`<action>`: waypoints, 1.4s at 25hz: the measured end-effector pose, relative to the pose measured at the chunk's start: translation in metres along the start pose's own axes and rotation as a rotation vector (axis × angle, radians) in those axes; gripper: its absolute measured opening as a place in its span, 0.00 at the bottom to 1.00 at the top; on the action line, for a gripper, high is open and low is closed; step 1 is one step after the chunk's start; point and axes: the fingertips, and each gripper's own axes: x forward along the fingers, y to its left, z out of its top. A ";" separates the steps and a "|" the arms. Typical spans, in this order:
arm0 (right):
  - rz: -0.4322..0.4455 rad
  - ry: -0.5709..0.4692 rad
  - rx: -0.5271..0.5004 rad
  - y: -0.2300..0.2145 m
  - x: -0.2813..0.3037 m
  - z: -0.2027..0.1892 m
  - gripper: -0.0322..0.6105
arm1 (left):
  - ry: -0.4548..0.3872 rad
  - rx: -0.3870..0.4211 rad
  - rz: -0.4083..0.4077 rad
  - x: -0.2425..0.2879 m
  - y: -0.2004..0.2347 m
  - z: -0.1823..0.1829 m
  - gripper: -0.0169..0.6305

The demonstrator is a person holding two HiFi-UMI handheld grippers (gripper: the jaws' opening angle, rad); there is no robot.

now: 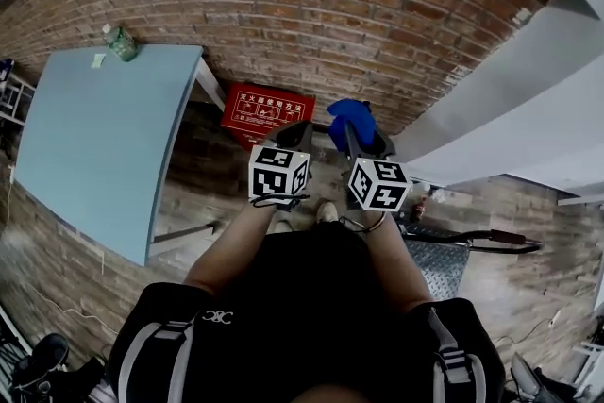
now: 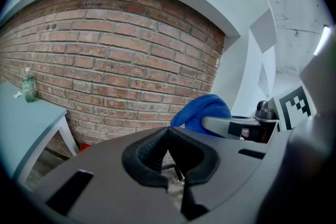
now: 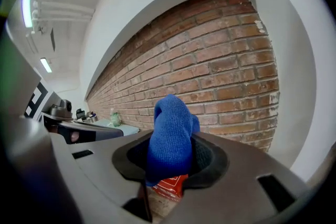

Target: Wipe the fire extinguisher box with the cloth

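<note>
The brick wall (image 1: 311,5) fills the space ahead of me. A pale blue desk (image 1: 94,146) stands against it on my left. The red fire extinguisher box (image 1: 267,113) sits on the floor at the wall's foot, near the desk's right-hand leg. My right tongs (image 3: 170,139) are clamped on the blue cloth (image 3: 170,115), held up clear of the box. My left tongs (image 2: 168,131) are pressed together with nothing between them. A small green bottle (image 1: 121,42) stands at the desk's far corner by the wall.

Left claw (image 2: 168,130) closed, right claw (image 3: 171,140) gripping cloth (image 3: 169,115)
</note>
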 end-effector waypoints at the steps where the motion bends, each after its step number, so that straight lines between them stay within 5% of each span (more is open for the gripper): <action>1: 0.014 -0.005 -0.001 -0.005 0.007 0.008 0.25 | -0.002 -0.004 0.014 0.005 0.002 0.006 0.04; 9: 0.141 -0.011 -0.030 -0.033 0.047 0.037 0.25 | -0.052 0.002 0.125 0.041 0.002 0.044 0.04; 18: 0.216 0.073 -0.054 -0.043 0.084 -0.016 0.25 | 0.006 -0.117 0.211 0.055 0.047 -0.014 0.04; 25: 0.193 0.135 -0.101 -0.071 0.126 -0.102 0.25 | 0.004 -0.153 0.210 0.090 0.085 -0.083 0.04; 35: 0.226 0.140 -0.164 -0.124 0.211 -0.301 0.25 | 0.017 -0.127 0.204 0.190 0.133 -0.231 0.04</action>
